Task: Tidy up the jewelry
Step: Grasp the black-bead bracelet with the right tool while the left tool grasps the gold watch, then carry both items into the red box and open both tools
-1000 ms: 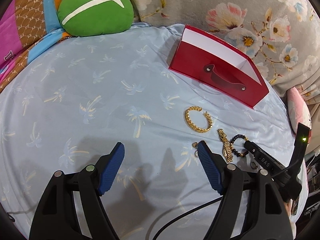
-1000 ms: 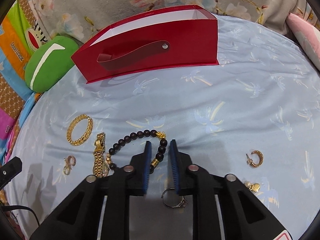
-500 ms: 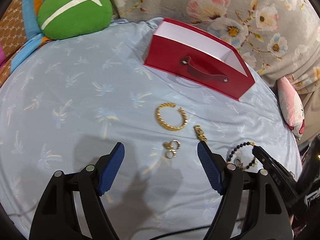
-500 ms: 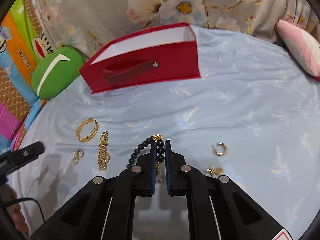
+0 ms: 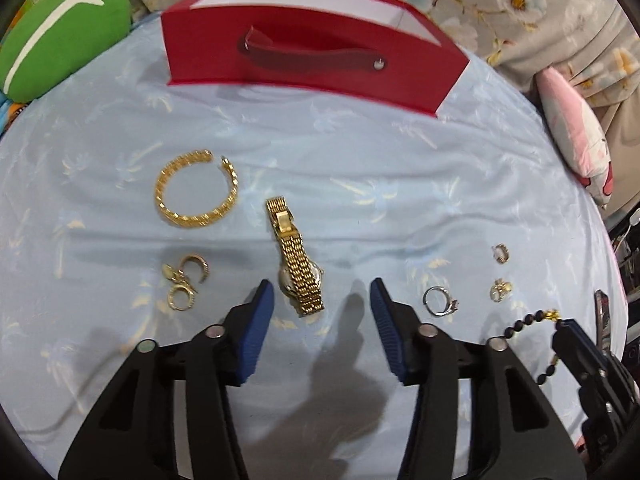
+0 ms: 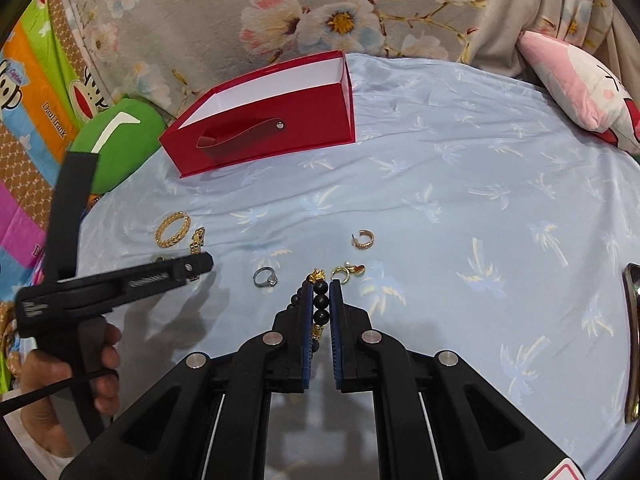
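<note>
**Right claw clamps the bead bracelet; left claw closes above the watch**

Right claw (image 6: 321,300) is pressed together on the dark bead bracelet (image 6: 320,300), which is lifted off the sheet; most of its loop is hidden behind the blue pads. From the left wrist view that bracelet (image 5: 528,320) dangles at the frame edge, partly cut off. Left claw (image 5: 322,300) has its jaws closing with nothing pinched; the gold watch (image 5: 298,264) lies on the sheet just ahead, its lower end between the tips. A silver ring (image 5: 440,301) lies just to the right, and small gold earrings (image 5: 185,282) to the left, tangled and hard to separate. Two more small gold pieces (image 5: 500,276) sit further right, too small to make out. Further on lies the open gold bangle (image 5: 196,194). Beyond, the red box (image 5: 312,52) stands open; its inside is not visible. A hand (image 6: 104,364) holding the left claw's handle is partly cut off.
</note>
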